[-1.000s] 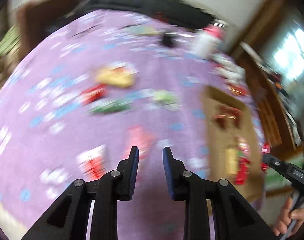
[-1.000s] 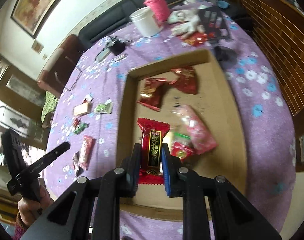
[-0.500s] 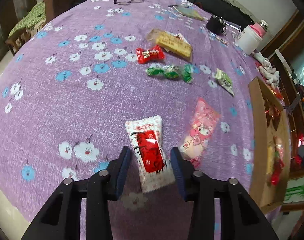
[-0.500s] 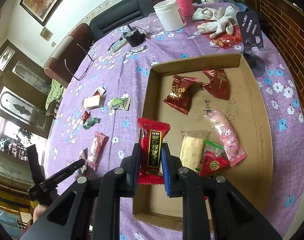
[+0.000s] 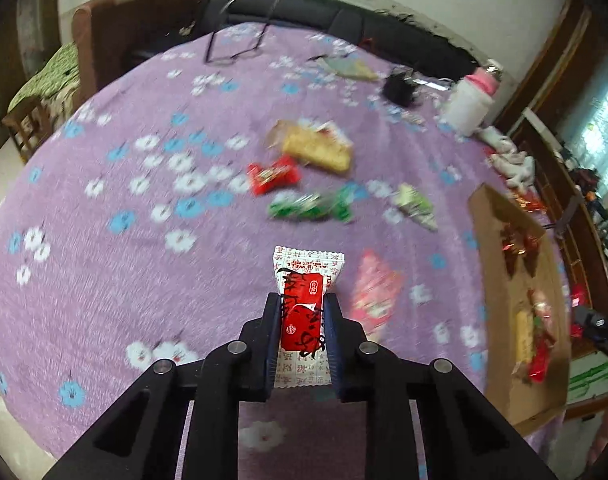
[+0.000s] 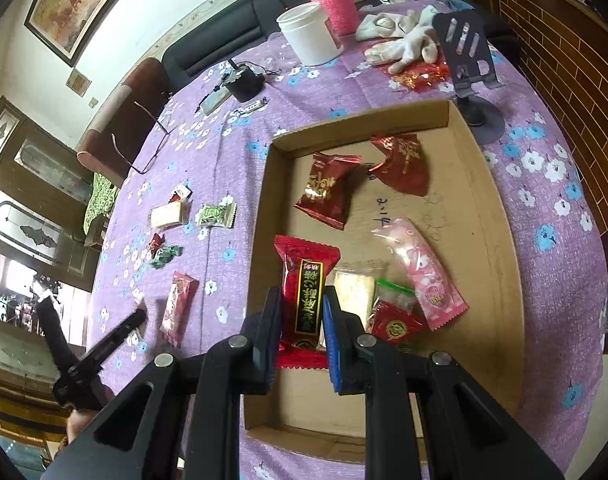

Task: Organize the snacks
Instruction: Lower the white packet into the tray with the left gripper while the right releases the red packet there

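Observation:
My left gripper [image 5: 302,300] is shut on a white snack packet with a red label [image 5: 304,312], held over the purple flowered cloth. My right gripper [image 6: 302,296] is shut on a red packet with a black and gold label [image 6: 307,296], above the near left part of the shallow cardboard box [image 6: 264,216]. The box holds two dark red packets [image 6: 327,188], a pink packet [image 6: 423,272], a pale wafer packet [image 6: 353,288] and a small red and green one [image 6: 391,316]. Loose on the cloth lie a pink packet [image 5: 375,292], green sweets [image 5: 307,206], a red sweet [image 5: 274,176] and a yellow wafer [image 5: 315,150].
Glasses [image 6: 144,148], a black device [image 6: 246,82], a white cup [image 6: 309,34], a pink flask [image 6: 331,0], white gloves [image 6: 403,40] and a phone stand [image 6: 467,60] sit at the far end of the table. A sofa and chair stand beyond it.
My left gripper has closed on the white and red packet that lay between its open jaws and lifted it. My right gripper still holds the red packet over the box, shifted slightly.

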Motion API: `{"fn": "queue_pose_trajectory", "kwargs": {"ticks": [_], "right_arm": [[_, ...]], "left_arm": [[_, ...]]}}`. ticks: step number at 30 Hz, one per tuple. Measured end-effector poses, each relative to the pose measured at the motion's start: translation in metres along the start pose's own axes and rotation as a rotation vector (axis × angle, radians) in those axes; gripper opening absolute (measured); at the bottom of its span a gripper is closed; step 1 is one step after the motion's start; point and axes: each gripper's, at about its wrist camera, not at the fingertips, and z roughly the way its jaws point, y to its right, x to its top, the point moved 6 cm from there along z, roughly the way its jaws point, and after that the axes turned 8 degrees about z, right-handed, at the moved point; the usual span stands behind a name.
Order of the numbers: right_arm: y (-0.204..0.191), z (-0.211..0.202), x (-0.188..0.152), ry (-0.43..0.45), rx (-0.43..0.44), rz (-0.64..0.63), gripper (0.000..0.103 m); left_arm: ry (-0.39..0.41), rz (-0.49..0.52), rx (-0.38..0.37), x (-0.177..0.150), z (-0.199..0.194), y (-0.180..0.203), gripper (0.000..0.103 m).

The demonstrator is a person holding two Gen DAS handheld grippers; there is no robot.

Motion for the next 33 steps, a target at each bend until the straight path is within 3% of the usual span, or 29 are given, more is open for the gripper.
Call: {"fn": "queue_pose_trajectory", "kwargs": {"ticks": [7,14,17,24,33], "right_arm": [[0.012,0.0,-0.001,-0.005,-0.005,0.032,0.019],[0.025,-0.003,-0.001,-0.007,-0.024,0.065,0.019],[0.034,-0.004,-0.001,-0.009,-0.04,0.086,0.019],[0.063,-0.004,-0.007,-0.021,-0.075,0.147,0.019],[0.076,-0.004,-0.014,-0.036,-0.097,0.15,0.019]], "left_arm": [[0.019,0.148,-0.146,0.023,-0.009,0.081,0.02],[-0.027,0.347,-0.308,0.021,-0.004,0.182,0.02],[-0.038,0.421,-0.339,0.016,0.001,0.218,0.02],[-0.099,0.504,-0.378,-0.011,0.014,0.259,0.02],[-0.163,0.481,-0.395,-0.029,0.031,0.264,0.02]]}}
